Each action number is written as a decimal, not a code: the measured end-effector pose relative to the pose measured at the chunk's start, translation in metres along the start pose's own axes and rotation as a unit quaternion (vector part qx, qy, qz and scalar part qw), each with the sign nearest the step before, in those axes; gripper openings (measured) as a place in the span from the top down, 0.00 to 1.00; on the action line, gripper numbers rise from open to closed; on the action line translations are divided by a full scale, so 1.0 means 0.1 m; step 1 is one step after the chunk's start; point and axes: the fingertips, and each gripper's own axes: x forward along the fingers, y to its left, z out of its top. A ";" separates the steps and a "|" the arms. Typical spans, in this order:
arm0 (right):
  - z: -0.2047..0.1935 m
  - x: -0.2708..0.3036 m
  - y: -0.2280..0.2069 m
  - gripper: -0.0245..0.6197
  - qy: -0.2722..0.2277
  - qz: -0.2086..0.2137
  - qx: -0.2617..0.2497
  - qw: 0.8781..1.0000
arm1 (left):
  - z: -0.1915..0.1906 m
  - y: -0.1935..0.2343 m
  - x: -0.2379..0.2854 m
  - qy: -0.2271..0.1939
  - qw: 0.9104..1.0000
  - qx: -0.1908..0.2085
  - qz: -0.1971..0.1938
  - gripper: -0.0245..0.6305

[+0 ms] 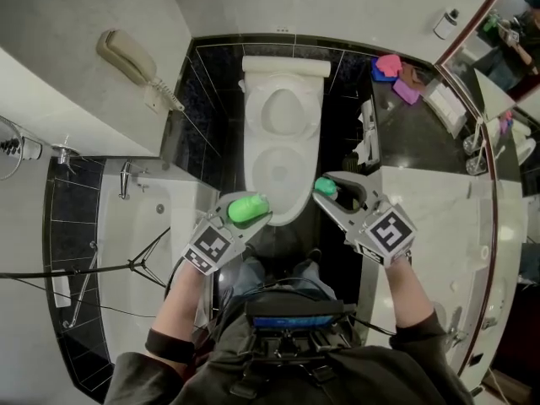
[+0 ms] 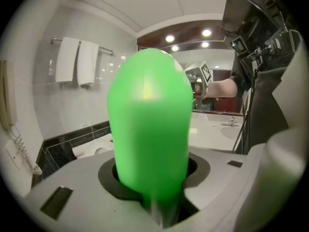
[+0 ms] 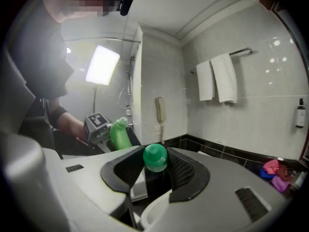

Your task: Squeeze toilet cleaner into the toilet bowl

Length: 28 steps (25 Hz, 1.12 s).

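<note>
Left gripper (image 1: 245, 212) jaws pinching the green bottle (image 2: 149, 124), right gripper (image 1: 331, 191) jaws pinching a green cap (image 3: 155, 157), toilet bowl (image 1: 283, 175) at twelve o'clock.

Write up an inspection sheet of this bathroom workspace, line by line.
Surface: toilet bowl, lid up; dark tiled floor around it.
Job's things: green bottle in the left claw; green cap, off the bottle, in the right claw.
Clutter: pink and purple items on the dark ledge right of the toilet.
Grippers: left claw shut on bottle, right claw shut on cap, both at the bowl's near end.
Cables: thin dark lines cross the bathtub; coiled cord on the wall phone.
Surroundings: white counter right; towels on a rail.
</note>
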 end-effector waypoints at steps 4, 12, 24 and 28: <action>-0.44 -0.05 -0.19 0.73 0.041 -0.061 0.004 0.997 | -0.09 0.05 0.00 0.007 0.999 -0.019 0.033 0.68; -0.83 -0.21 -0.30 0.73 0.042 -0.123 0.048 0.990 | -0.19 0.09 -0.06 -0.007 0.995 -0.065 0.070 0.68; -0.86 -0.29 -0.27 0.73 0.042 -0.126 0.051 0.990 | -0.17 0.07 -0.04 -0.014 0.994 -0.075 0.074 0.69; -0.90 -0.31 -0.28 0.73 0.041 -0.129 0.048 0.990 | -0.19 0.05 -0.02 -0.007 0.995 -0.070 0.073 0.69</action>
